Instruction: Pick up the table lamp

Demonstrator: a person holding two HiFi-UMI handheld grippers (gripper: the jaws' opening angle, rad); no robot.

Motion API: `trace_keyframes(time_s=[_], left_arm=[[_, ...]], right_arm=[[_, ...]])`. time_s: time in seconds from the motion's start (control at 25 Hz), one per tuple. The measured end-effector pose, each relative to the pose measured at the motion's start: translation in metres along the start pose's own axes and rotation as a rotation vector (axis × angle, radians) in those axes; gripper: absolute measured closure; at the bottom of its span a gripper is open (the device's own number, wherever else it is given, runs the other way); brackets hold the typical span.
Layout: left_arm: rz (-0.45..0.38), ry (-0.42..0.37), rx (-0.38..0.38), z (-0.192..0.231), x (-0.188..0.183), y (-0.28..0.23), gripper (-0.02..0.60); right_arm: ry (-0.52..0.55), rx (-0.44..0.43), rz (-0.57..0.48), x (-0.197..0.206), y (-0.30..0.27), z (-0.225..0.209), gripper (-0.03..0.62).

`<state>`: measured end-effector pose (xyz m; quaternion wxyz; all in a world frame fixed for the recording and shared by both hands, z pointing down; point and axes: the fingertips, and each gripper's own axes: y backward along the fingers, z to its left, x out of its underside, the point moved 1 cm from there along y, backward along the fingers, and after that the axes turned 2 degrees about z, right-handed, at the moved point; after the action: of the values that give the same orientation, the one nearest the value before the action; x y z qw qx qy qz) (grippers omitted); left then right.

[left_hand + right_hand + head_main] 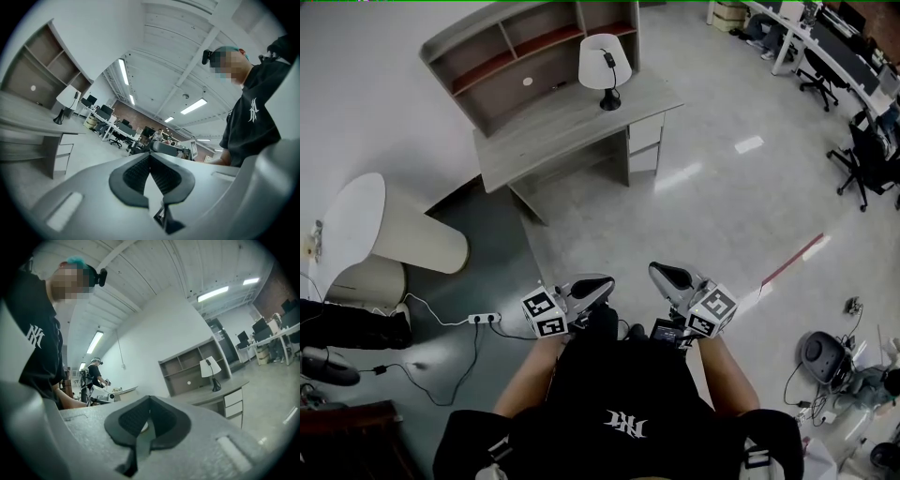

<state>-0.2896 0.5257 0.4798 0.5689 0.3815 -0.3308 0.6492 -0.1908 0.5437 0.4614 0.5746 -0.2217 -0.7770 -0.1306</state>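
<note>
1. Left gripper and right gripper sat lower centre: grey moulded shells, ribbed black pads, jaws pressed together, nothing between.
2. Glossy pale floor filled mid-frame.
3. Table lamp stood upright at upper centre on the grey wood-grain desk: white conical shade, thin black stem, round base.

The lamp has a matt white, cloth-like shade. The counter is matt, pale grey wood grain. The floor is smooth and glossy. The left tongs and right tongs are matt grey plastic with ribbed black pads.
</note>
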Motion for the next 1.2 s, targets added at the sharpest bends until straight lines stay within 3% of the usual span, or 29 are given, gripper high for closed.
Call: trace_keyframes(time_s=[0.28,1.0,1.2], left_arm=[[-0.012,0.042,0.020,0.041,-0.010,-0.010,0.580],[-0.041,-0.012,0.088,0.210,-0.129,-0.047,0.580],[-0.064,0.009,0.127,0.248,-0.169,-0.055,0.580]], right_arm=[[-0.007,0.024,0.035,-0.002,-0.022,-0.033,0.591],[0.041,0.094,0.063,-0.072,-0.152,-0.166,0.591],[0.031,0.132,0.059,-0.088,-0.186,-0.199,0.591]])
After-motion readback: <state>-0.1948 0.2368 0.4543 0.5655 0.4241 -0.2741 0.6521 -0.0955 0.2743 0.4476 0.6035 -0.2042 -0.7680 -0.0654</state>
